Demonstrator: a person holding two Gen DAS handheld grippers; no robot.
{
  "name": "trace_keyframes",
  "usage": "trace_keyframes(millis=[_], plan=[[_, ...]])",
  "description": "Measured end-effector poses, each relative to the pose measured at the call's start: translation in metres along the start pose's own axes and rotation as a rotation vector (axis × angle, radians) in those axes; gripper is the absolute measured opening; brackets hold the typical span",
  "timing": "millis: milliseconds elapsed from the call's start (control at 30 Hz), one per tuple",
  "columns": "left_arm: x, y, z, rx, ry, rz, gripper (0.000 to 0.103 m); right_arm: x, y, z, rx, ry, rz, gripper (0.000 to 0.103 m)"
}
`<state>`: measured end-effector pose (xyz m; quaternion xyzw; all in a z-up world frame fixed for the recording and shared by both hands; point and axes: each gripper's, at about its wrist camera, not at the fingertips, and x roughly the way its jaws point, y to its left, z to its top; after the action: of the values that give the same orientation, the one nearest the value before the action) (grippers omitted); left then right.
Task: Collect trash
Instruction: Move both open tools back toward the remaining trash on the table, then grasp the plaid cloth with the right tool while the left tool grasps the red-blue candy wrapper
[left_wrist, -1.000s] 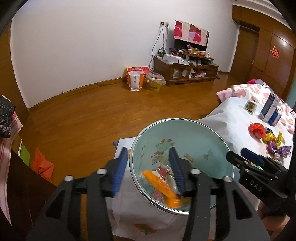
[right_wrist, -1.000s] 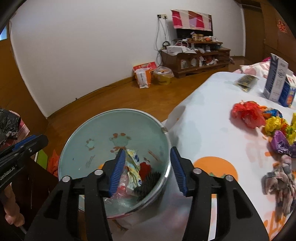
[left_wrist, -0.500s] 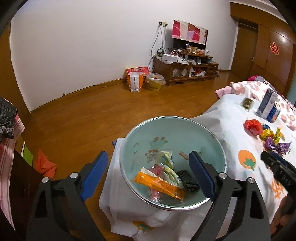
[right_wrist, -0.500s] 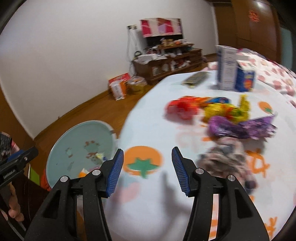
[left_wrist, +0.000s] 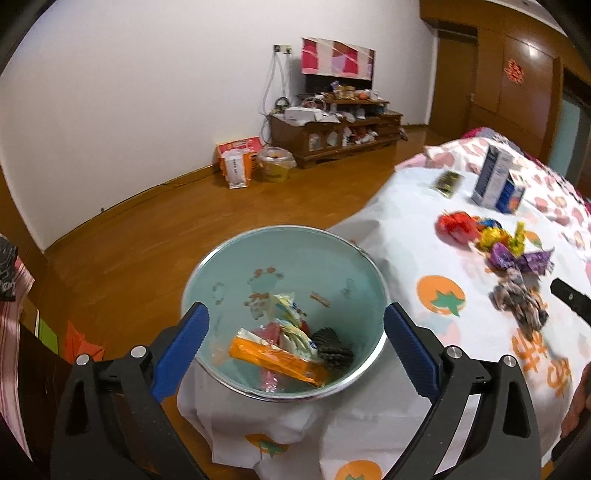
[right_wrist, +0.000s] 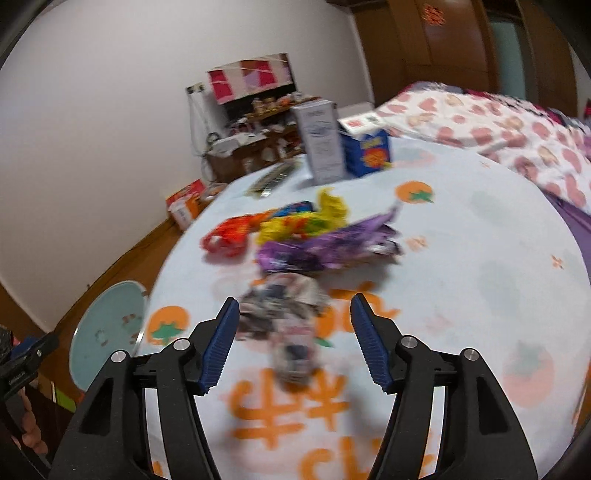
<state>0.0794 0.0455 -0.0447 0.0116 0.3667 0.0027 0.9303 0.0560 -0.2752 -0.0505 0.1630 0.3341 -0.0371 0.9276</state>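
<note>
A pale green metal bowl stands at the table's corner and holds an orange wrapper, other packets and a dark ridged piece. My left gripper hovers over the bowl's near side, its jaws opening wide with nothing pressed between them. On the table lie red, yellow and purple wrappers. My right gripper is over a grey crumpled wrapper. Its jaws are opening and stand either side of the wrapper without touching it. This view is blurred.
The table wears a white cloth with orange fruit prints. A tall grey carton, a blue carton and a dark flat packet stand behind the pile. A pink-patterned quilt lies beyond. Wooden floor surrounds the bowl's corner.
My left jaws spread wide and drew back from the bowl, leaving the orange wrapper inside. My right gripper swung from the bowl across the table to the wrapper pile and widened slightly.
</note>
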Motion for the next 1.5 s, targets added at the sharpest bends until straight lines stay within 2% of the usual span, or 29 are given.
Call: trace_keyframes(millis=[200, 367, 500, 567, 733, 800, 833, 1000, 1067, 1167, 1333, 1500], plan=[[-0.003, -0.023, -0.004, 0.061, 0.012, -0.005, 0.094, 0.020, -0.001, 0.000, 0.004, 0.078, 0.026, 0.066], [-0.008, -0.028, -0.002, 0.071, 0.011, 0.003, 0.094, 0.050, 0.020, -0.001, -0.093, 0.149, -0.005, 0.065], [-0.007, -0.030, -0.001, 0.068, 0.016, 0.000, 0.094, 0.062, 0.023, -0.011, -0.134, 0.211, -0.009, 0.032], [-0.005, -0.034, 0.000, 0.068, 0.022, -0.012, 0.094, 0.057, 0.018, -0.016, -0.142, 0.195, -0.001, 0.027], [0.002, -0.052, 0.003, 0.102, 0.021, -0.043, 0.094, 0.024, -0.001, -0.020, -0.139, 0.159, 0.029, 0.027], [0.005, -0.060, 0.006, 0.113, 0.016, -0.060, 0.094, 0.006, -0.018, -0.017, -0.125, 0.130, 0.009, 0.027], [0.009, -0.066, 0.009, 0.120, 0.015, -0.073, 0.094, 0.002, -0.025, -0.013, -0.119, 0.118, -0.008, 0.027], [0.029, -0.094, 0.025, 0.145, -0.001, -0.111, 0.094, -0.017, -0.089, 0.006, -0.009, 0.038, -0.195, 0.027], [0.039, -0.109, 0.037, 0.159, -0.012, -0.141, 0.093, -0.016, -0.115, 0.016, 0.056, 0.020, -0.250, 0.027], [0.055, -0.127, 0.055, 0.186, -0.031, -0.181, 0.088, -0.008, -0.137, 0.021, 0.078, 0.008, -0.310, 0.027], [0.084, -0.160, 0.090, 0.233, -0.064, -0.220, 0.085, 0.007, -0.152, 0.012, 0.113, 0.042, -0.304, 0.027], [0.123, -0.192, 0.110, 0.258, -0.011, -0.284, 0.083, 0.007, -0.158, 0.012, 0.155, 0.043, -0.261, 0.027]])
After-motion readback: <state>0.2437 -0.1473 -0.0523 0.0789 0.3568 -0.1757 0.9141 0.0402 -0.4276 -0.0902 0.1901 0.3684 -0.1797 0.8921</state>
